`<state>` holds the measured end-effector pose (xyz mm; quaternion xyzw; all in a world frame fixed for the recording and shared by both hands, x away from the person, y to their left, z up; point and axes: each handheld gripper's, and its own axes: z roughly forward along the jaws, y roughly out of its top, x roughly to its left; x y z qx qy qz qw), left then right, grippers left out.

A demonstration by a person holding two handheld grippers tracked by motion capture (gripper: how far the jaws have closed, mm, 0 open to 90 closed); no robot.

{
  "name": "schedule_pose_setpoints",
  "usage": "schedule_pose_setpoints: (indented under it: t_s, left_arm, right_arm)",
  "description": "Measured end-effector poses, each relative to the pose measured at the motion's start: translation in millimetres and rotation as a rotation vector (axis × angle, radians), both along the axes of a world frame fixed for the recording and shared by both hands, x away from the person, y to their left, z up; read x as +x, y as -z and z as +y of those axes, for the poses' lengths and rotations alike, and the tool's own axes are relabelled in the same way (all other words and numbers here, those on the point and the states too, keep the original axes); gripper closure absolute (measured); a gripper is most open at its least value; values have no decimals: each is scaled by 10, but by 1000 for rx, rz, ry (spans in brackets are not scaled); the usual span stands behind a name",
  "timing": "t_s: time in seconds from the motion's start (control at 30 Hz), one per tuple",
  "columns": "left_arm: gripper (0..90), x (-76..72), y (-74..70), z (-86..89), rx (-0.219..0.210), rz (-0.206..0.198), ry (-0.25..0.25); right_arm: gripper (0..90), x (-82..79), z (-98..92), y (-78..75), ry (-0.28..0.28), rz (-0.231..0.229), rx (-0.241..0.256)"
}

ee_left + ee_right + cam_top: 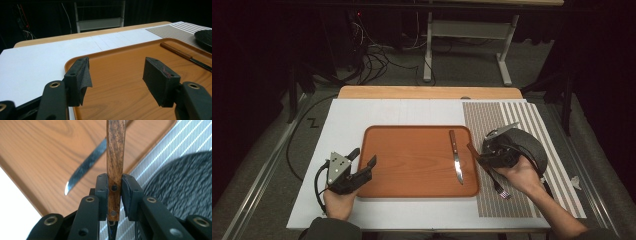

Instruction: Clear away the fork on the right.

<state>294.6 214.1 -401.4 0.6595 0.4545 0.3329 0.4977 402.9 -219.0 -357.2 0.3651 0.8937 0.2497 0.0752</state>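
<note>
High view: a wooden tray [412, 160] lies on a white board [342, 120] over the table, with a striped mat [532, 120] to its right. A knife [456, 156] lies on the right part of the tray, handle far, blade tip near. The right gripper [476, 152] sits at the tray's right edge, in front of a dark round plate [529, 145] on the mat. In the right gripper view its jaws are pressed on a brown wooden handle [115, 157] with two rivets, which stands up between them; the knife blade [86, 166] lies on the tray beyond, and the plate [180, 185] is at the right. The left gripper [363, 162] rests at the tray's near left corner; in the left gripper view its jaws stand spread apart over the tray's [120, 75] edge, holding nothing, with the knife [185, 56] far to the right.
</note>
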Motion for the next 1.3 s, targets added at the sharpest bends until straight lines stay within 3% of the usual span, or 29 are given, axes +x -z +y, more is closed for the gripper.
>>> schedule_pose_setpoints:
  t_s: [0.2, 0.5, 0.8, 0.83, 0.97, 1.13, 1.2, 1.23, 1.3]
  left_arm:
    - [379, 0, 0, 3, -2, -1, 0]
    - [379, -1, 0, -1, 1, -1, 0]
    - [379, -1, -1, -2, 1, -2, 1]
    - [379, -2, -1, -1, 0, -3, 1]
    - [379, -2, -1, -1, 2, -2, 3]
    - [379, -1, 0, -1, 0, -2, 2]
    - [378, -1, 0, -2, 1, -1, 3]
    - [379, -4, -1, -2, 1, -2, 4]
    - [378, -7, -2, 2, -1, -4, 2]
  right_arm:
    - [784, 74, 98, -7, 16, 9, 6]
    - [787, 41, 185, -55, -12, -18, 41]
    - [790, 12, 304, -177, -44, -30, 41]
    - [900, 15, 325, -197, -51, -39, 59]
    - [900, 61, 342, -220, -48, -32, 69]
    - [900, 110, 395, -116, -60, -4, 6]
    - [900, 98, 441, -71, -102, 6, -20]
    - [900, 65, 509, -5, -149, 4, -70]
    - [866, 60, 535, 44, -168, 12, -103]
